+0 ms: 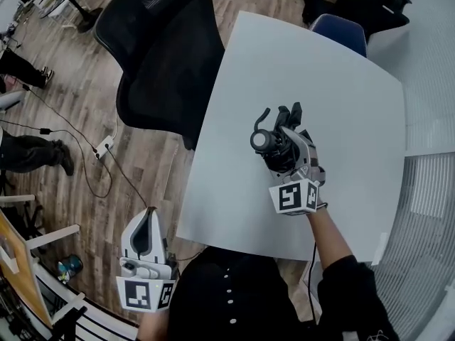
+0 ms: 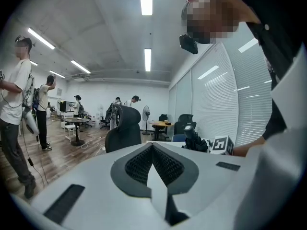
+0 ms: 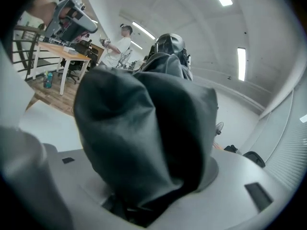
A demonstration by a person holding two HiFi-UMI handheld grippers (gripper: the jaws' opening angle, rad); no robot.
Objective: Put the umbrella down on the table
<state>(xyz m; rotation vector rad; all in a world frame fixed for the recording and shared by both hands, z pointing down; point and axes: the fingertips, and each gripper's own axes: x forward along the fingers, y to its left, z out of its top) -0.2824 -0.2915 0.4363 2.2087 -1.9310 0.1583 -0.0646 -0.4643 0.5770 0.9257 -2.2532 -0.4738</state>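
Observation:
A folded black umbrella (image 1: 267,142) hangs just above the white table (image 1: 334,84), near its middle. My right gripper (image 1: 288,144) is shut on its bundled fabric, with the handle end and strap sticking out to the left. In the right gripper view the umbrella (image 3: 144,128) fills the space between the jaws and hides the tips. My left gripper (image 1: 148,215) is off the table at the lower left, over the floor, holding nothing and with its tips together. In the left gripper view the gripper (image 2: 152,147) points level towards the umbrella (image 2: 194,140) across the table.
A black office chair (image 1: 163,55) stands against the table's left edge and a blue chair (image 1: 341,30) at the far side. A cable and power strip (image 1: 104,146) lie on the wooden floor at left. People stand further left. A window blind (image 1: 426,190) runs along the right.

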